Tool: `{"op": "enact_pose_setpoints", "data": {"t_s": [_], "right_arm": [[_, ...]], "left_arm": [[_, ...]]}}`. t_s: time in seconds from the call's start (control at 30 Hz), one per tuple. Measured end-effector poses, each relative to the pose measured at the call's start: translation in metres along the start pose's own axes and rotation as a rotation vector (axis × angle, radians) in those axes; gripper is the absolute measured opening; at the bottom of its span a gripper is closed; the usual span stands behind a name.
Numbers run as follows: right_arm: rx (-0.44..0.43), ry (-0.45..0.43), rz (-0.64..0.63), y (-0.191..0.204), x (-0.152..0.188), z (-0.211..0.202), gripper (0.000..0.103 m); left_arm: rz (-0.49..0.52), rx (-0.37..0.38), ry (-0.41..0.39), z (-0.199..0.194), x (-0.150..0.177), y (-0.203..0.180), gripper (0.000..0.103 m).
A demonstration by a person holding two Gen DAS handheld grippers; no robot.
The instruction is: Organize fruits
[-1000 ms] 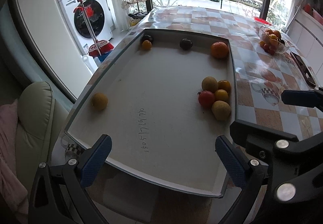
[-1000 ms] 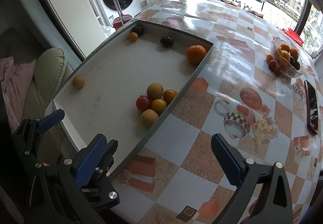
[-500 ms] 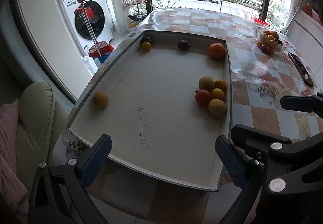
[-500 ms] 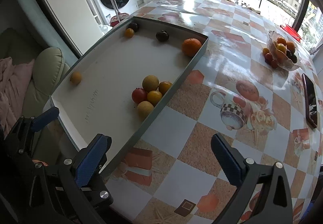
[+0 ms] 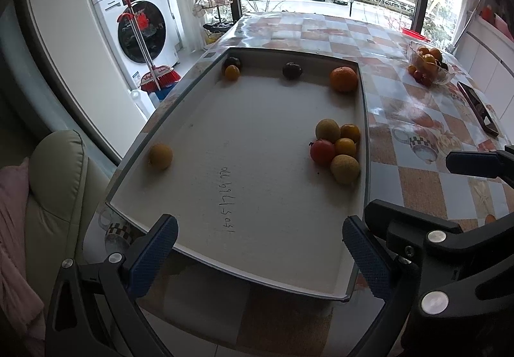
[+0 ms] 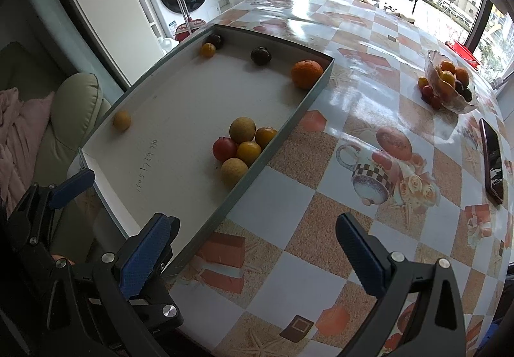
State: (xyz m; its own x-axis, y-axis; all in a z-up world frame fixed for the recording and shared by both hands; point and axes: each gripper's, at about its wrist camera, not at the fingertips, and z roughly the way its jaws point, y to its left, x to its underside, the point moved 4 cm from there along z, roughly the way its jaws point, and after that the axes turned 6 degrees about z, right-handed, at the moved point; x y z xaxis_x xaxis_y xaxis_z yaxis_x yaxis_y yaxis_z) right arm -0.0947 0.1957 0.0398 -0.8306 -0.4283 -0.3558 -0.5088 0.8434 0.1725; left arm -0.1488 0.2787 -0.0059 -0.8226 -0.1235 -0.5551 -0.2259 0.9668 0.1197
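Note:
A shallow white tray (image 5: pixel 257 202) (image 6: pixel 180 100) lies on the table and holds loose fruit. A cluster of several fruits, with a red one (image 5: pixel 322 150) (image 6: pixel 224 148), sits by the tray's right wall. A large orange (image 5: pixel 343 78) (image 6: pixel 306 74) is in the far right corner. Two dark plums (image 5: pixel 292 70) (image 6: pixel 260 55) and a small orange one (image 5: pixel 232 72) lie along the far wall. A yellow fruit (image 5: pixel 160 156) (image 6: pixel 122 120) lies alone at the left wall. My left gripper (image 5: pixel 257 255) is open and empty over the tray's near edge. My right gripper (image 6: pixel 253 255) is open and empty over the table beside the tray.
A glass bowl (image 5: pixel 429 66) (image 6: pixel 448 85) with several fruits stands far right on the checked tablecloth (image 6: pixel 321 202). A phone (image 6: pixel 491 159) lies near the right edge. A sofa arm (image 5: pixel 54 196) is to the left, a washing machine (image 5: pixel 138 22) behind.
Both grippers have drawn back a little from the table, so the tray and fruit look farther away. The fruit has not moved and both grippers stay open.

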Motion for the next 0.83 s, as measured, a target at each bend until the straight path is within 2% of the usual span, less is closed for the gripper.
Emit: {"op": "enact_pose_setpoints", "data": {"t_s": [0.67,0.83], "right_arm": [[0.004,-0.009,-0.012,0.0039,-0.0001,-0.0007,0.103],[0.023,-0.025,-0.042,0.0091,-0.002,-0.0025,0.103]], "left_arm": [[-0.004,-0.004,0.017,0.0054,0.0005,0.0002,0.103],[0.001,-0.012,-0.012,0.0019,0.0005,0.001,0.103]]}}
